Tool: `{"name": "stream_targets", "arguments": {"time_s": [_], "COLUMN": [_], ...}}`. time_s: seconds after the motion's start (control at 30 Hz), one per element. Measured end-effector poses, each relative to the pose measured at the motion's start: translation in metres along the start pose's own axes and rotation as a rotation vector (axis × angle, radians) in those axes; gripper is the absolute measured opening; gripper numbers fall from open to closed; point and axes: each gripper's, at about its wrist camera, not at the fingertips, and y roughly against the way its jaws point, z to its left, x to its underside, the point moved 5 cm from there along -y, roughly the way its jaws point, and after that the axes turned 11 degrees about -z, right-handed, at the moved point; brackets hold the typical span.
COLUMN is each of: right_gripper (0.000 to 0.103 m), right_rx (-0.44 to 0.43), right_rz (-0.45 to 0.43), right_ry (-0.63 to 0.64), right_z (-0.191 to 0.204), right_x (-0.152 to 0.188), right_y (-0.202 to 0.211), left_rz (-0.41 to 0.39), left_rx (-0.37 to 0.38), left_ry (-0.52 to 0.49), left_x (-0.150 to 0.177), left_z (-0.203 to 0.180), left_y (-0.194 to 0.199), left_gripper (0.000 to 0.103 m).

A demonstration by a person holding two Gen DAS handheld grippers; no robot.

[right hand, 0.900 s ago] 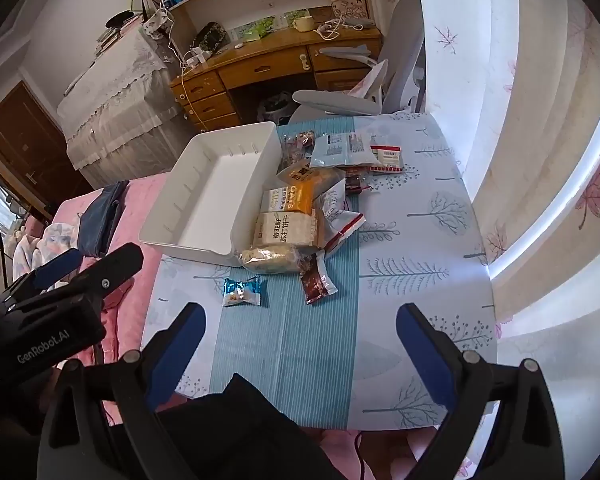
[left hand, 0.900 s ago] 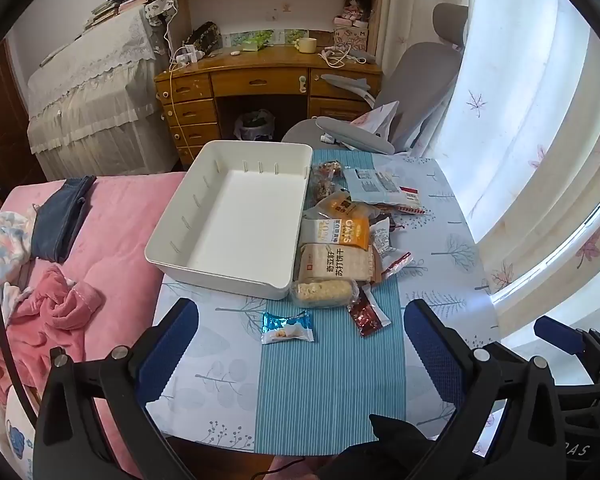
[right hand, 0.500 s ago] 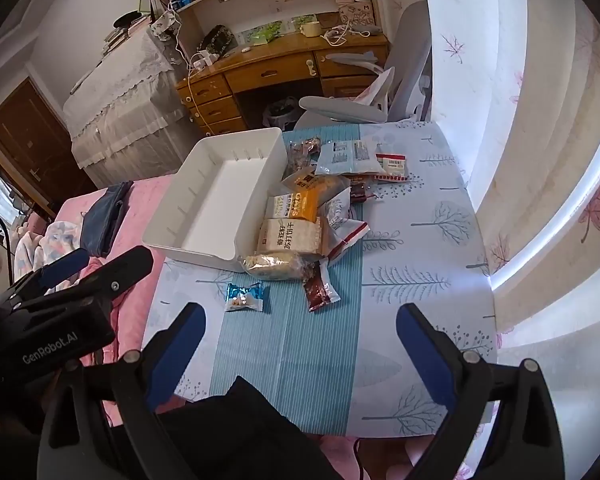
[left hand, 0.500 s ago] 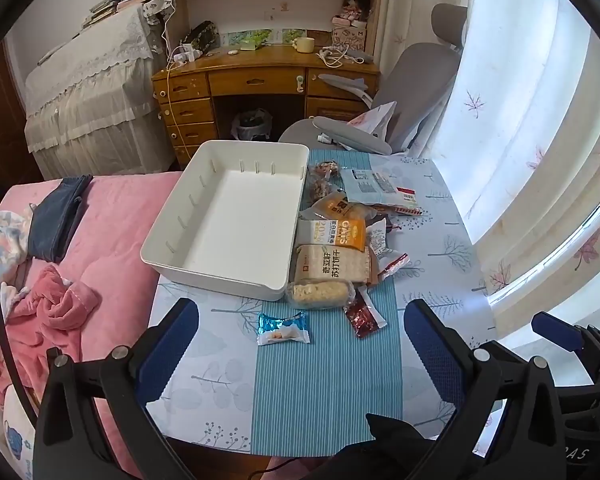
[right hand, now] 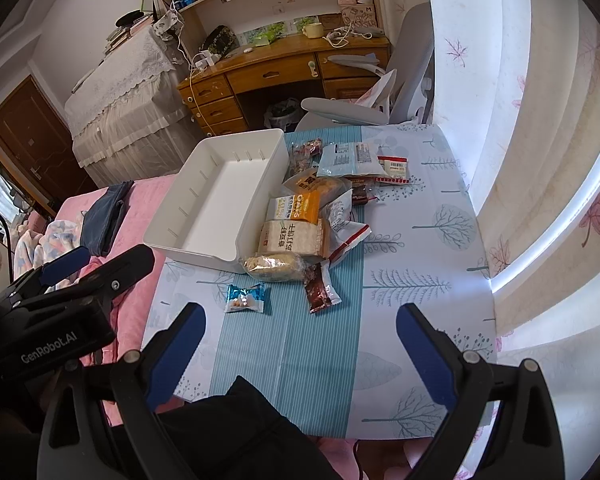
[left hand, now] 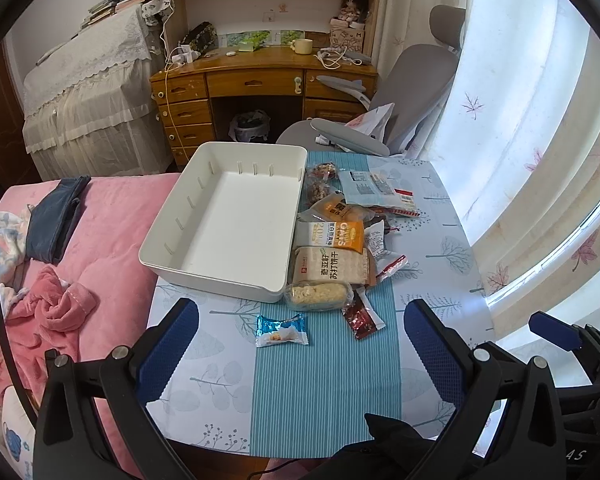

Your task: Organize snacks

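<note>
Left wrist view: my left claw (left hand: 300, 344) and right claw (right hand: 300, 344) both gape wide, empty, above the bench's near edge; snacks (left hand: 330, 266) lie mid-bench, beside the white tray (left hand: 204, 276).

A wooden desk (left hand: 260, 80) stands at the far wall, a cup (left hand: 302, 45) on top and a bin (left hand: 249, 124) under it. A grey chair (left hand: 400, 96) sits beside it. A pink blanket (left hand: 100, 224) carries folded dark cloth (left hand: 54, 220), possibly jeans.
</note>
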Motion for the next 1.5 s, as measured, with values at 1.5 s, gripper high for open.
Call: {"name": "stream_targets", "arguments": {"time_s": [1.5], "right_gripper": [0.097], "right_rx": [0.250], "right_rz": [-0.124], "right_ry": [-0.037], "right_z": [-0.015], "right_x": [0.033], "right_y": [0.018], "left_rz": [0.169], "left_rx": [0.160], "left_ry": [-0.043], "left_x": [0.029], "left_z": [-0.002], "left_y": [-0.037], "left_gripper": [0.101]}}
